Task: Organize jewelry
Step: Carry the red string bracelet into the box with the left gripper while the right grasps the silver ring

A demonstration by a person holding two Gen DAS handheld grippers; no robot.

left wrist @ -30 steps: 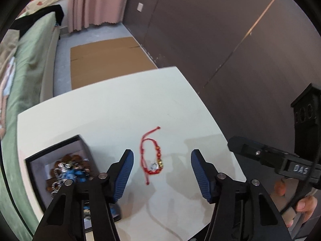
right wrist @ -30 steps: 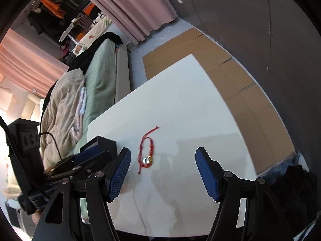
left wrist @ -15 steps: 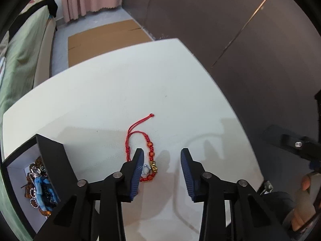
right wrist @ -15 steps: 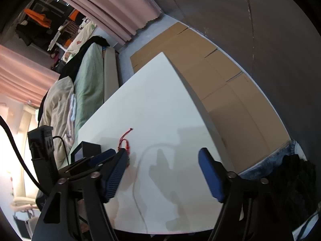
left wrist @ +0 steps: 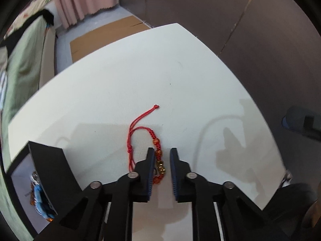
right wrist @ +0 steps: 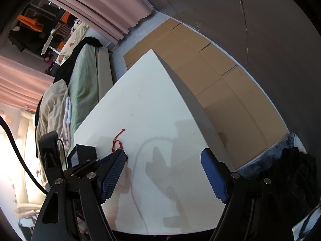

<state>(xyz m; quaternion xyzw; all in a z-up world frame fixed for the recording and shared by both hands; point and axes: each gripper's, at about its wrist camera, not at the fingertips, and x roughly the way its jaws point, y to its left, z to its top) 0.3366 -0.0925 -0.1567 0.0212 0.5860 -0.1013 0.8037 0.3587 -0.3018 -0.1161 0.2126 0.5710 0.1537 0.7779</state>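
Note:
A red cord bracelet [left wrist: 140,132] with orange and gold beads lies on the white table [left wrist: 140,80]. My left gripper [left wrist: 162,156] is low over it, jaws narrowed with a small gap, the beaded end between the pads but not clamped. An open black jewelry box [left wrist: 46,172] with several pieces inside stands at the left. In the right wrist view the bracelet [right wrist: 117,140] and box [right wrist: 84,152] show at the left. My right gripper [right wrist: 163,160] is wide open and empty over the table's near right part.
The table's right edge [right wrist: 180,84] drops to flattened cardboard [right wrist: 220,80] on the floor. A bed with green bedding [right wrist: 84,84] lies beyond the left side. A dark wall [left wrist: 250,30] stands close on the right.
My left gripper has come down over the bracelet and its jaws have narrowed from wide open to a small gap around the beads. The right gripper has drifted right, still open.

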